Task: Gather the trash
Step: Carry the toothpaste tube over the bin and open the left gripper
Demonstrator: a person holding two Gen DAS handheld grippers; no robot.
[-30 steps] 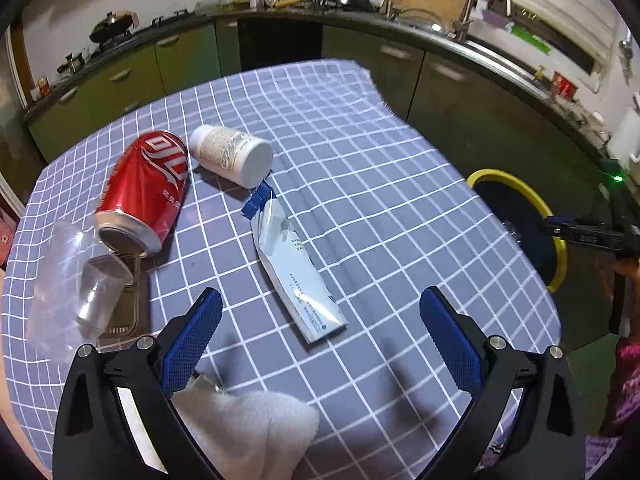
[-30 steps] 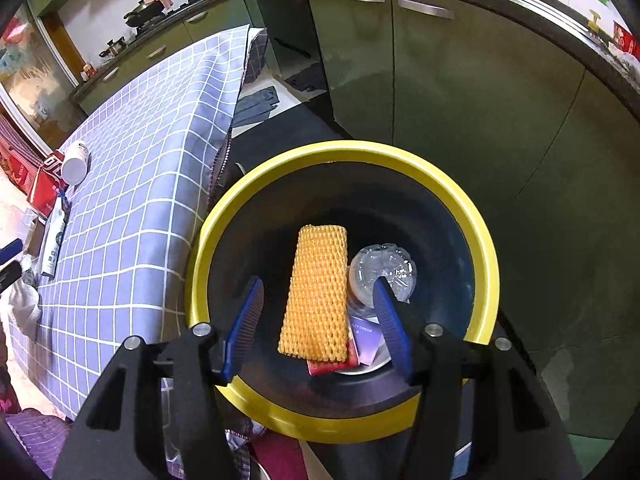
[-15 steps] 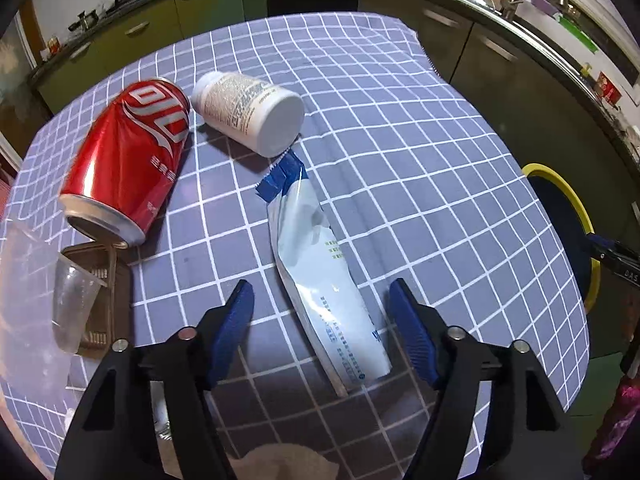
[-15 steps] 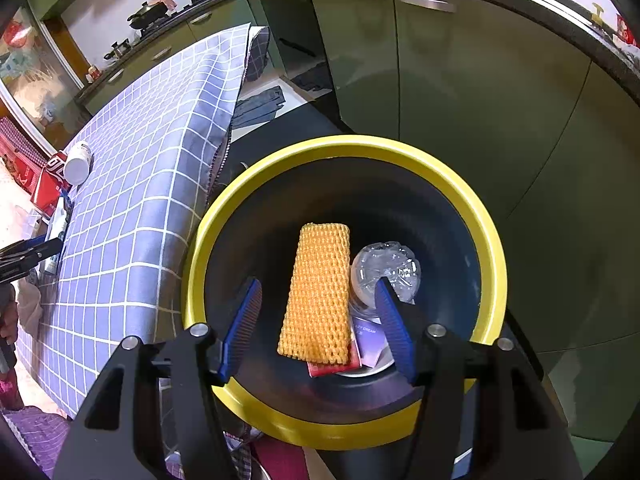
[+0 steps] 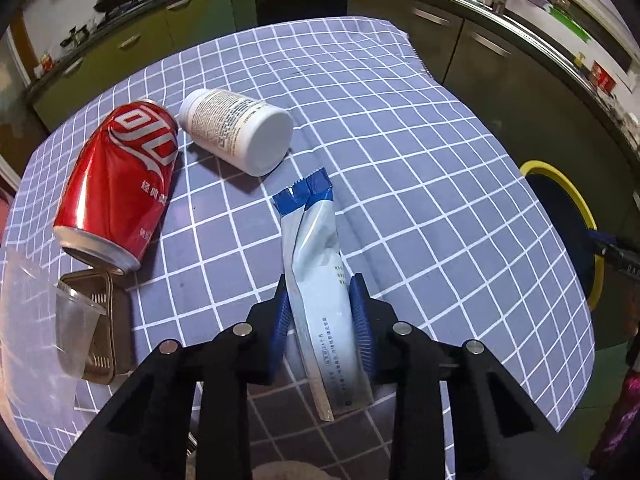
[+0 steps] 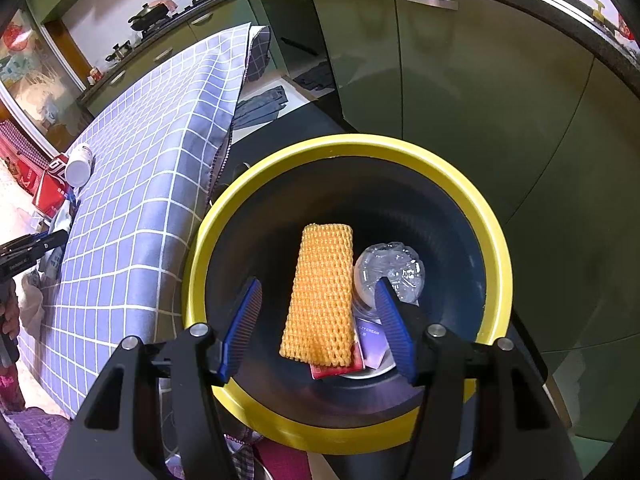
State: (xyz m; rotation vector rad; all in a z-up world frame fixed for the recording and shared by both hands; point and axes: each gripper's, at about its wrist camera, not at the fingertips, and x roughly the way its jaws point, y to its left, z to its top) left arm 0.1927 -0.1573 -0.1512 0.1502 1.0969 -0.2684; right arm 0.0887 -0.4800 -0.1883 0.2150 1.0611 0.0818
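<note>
A white and blue snack wrapper (image 5: 316,264) lies on the checked tablecloth (image 5: 400,160), and my left gripper (image 5: 320,300) is shut on its near half, both blue pads pressed against its sides. A dented red soda can (image 5: 120,184) and a white pill bottle (image 5: 236,130) lie just beyond on the left. My right gripper (image 6: 318,300) hangs open and empty over the yellow-rimmed black bin (image 6: 496,248). Inside the bin are an orange foam net (image 6: 324,292), a crushed clear bottle (image 6: 390,272) and small packets.
A clear plastic cup (image 5: 74,328) and a brown tray (image 5: 100,300) sit at the table's left edge. The bin (image 5: 576,208) stands on the floor off the table's right side. Green kitchen cabinets (image 6: 460,80) run behind it. The cloth hangs over the table edge (image 6: 224,144).
My left gripper came down over the wrapper and its jaws shut on it. The right gripper stayed still above the bin.
</note>
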